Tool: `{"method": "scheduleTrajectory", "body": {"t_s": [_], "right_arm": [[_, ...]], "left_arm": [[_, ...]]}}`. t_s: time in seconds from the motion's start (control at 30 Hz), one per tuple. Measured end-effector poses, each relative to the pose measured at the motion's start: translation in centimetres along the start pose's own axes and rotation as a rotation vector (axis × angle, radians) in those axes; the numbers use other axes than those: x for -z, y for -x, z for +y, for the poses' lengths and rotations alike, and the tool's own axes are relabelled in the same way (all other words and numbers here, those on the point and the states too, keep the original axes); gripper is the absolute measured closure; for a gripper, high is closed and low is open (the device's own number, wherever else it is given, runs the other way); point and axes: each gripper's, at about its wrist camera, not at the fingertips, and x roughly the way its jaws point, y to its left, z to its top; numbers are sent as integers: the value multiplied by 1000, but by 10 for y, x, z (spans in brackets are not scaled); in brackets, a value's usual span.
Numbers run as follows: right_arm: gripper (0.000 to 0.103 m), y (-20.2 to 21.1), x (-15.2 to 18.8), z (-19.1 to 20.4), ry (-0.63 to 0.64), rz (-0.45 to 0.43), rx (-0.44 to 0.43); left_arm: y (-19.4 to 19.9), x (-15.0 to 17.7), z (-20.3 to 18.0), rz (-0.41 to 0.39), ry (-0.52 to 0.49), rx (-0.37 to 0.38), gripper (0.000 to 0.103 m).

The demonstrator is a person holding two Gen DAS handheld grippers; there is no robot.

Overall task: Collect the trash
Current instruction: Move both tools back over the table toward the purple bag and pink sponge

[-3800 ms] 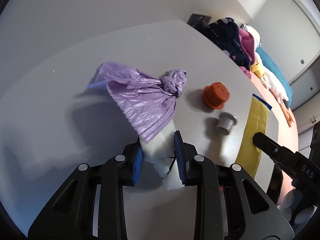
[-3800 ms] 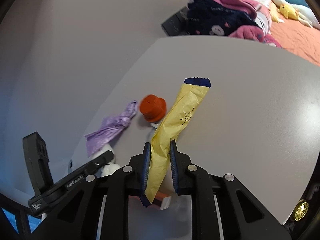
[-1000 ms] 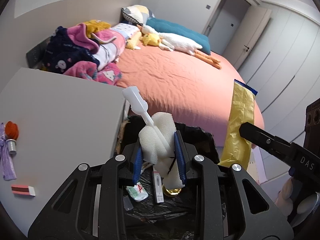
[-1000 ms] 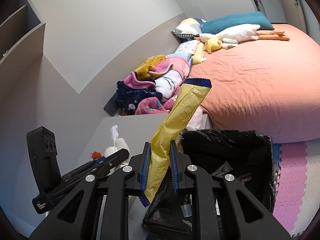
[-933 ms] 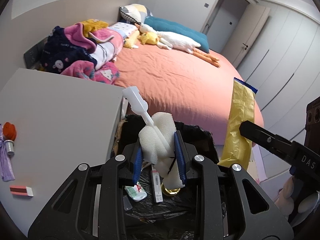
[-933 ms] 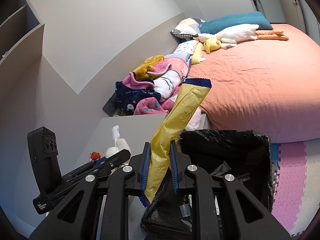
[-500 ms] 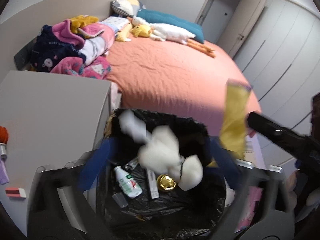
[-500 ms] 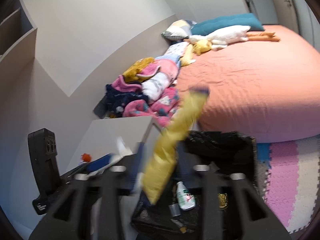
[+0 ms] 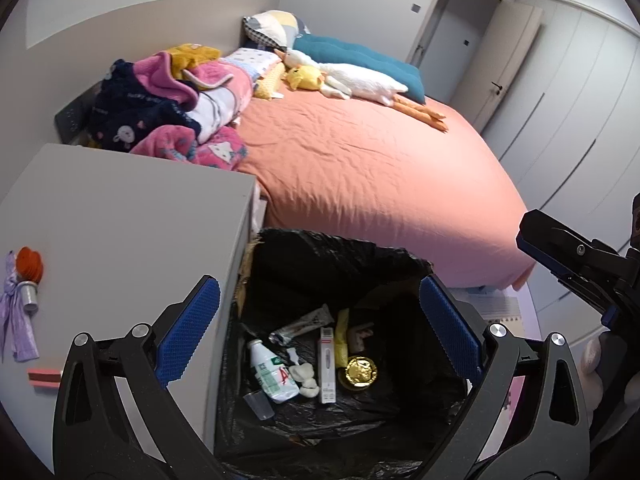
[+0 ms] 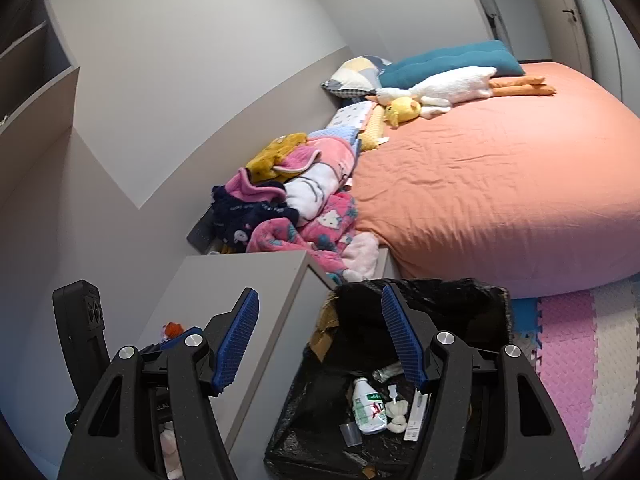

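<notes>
Left claw (image 9: 318, 320): jaws spread as wide as they go, nothing between the blue pads; it hangs over the open bin.
Right claw (image 10: 320, 338): jaws opening, nothing between the pads; it sits over the near-left rim of the bin.
Bin (image 9: 404, 258): one, lined with a black bag, standing between the desk and the bed; its near edge is cut off behind the claw arms in both views.
Trash in bin, counted: one white bottle (image 9: 272, 374) with a green and red label, one clear small cup (image 9: 259, 404), one long white box (image 9: 327, 364), one gold round piece (image 9: 361, 372), one silver wrapper (image 9: 302, 324), one white foam lump (image 9: 306, 376) with a white stick beside it, one yellow wrapper (image 9: 341, 336) mostly buried between the box and the bag folds.
Hard to make out: a pinkish scrap to the right of the yellow wrapper; brown torn pieces at the bin's left rim, possibly cardboard.
Desk (image 9: 120, 220): one grey top; its left part runs out of frame.
Left on desk, counted: one orange cap (image 9: 30, 264), one small grey cup (image 9: 28, 296), one purple bag (image 9: 14, 328), one pink eraser (image 9: 44, 376).
Right view of desk: only the orange cap shows; the rest is hidden behind the left claw's body.
Bed (image 9: 380, 176): one, orange sheet, far edge cut off.
</notes>
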Motion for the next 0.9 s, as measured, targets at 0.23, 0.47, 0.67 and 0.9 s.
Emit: {"method": "scheduleTrajectory", "body": {"t_s": [0.23,0.47,0.67,0.9], "right_arm": [[38,-14,5,24,38,31,-44],[38,-32,10,50,73,67,-94],[38,-50,18,78,111,105,-143],[38,-75,32,114,163,160,-198]], "left_arm": [[15,4,26,-19,39,-40,7],[31,12,53,-40,79,-79,7],[46,20,79,-53,122,-119,7],[67,33,113,-69,173,-178,7]]}}
